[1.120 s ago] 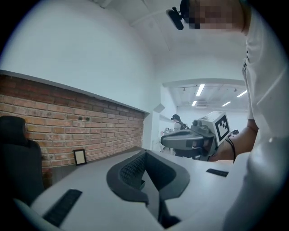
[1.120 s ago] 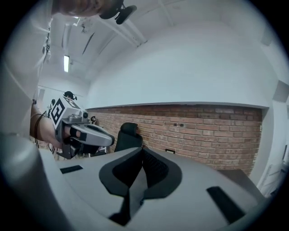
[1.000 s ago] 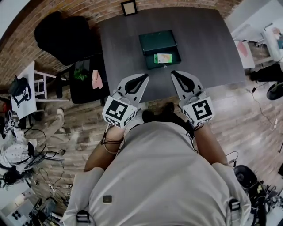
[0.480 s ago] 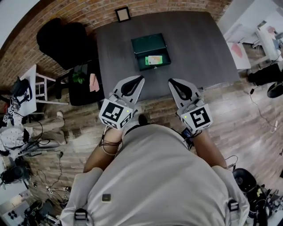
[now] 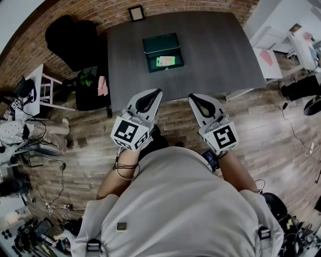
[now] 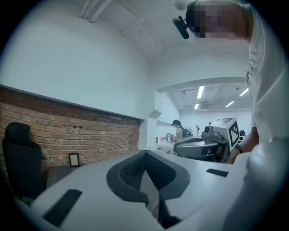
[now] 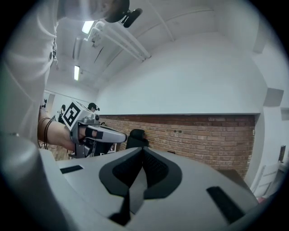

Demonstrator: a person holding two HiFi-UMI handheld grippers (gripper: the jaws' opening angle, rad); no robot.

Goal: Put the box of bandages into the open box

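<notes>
Both tools, the left gripper (image 5: 152, 95) and the right gripper (image 5: 194, 99), are clenched empty and have drawn back from the dark grey table (image 5: 220, 50). The small light-green box of bandages (image 5: 165, 61) lies inside the open dark-green box (image 5: 160, 44), so the placing appears complete.

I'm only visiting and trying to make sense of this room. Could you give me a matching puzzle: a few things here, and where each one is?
Things:
1 box of bandages
2 picture frame
3 black chair
4 left gripper

Places:
A beside the brick wall, left of the table
B inside the open green box
C by the table's near edge, jaws shut
D at the table's far edge

Pairs: 1-B, 2-D, 3-A, 4-C
</notes>
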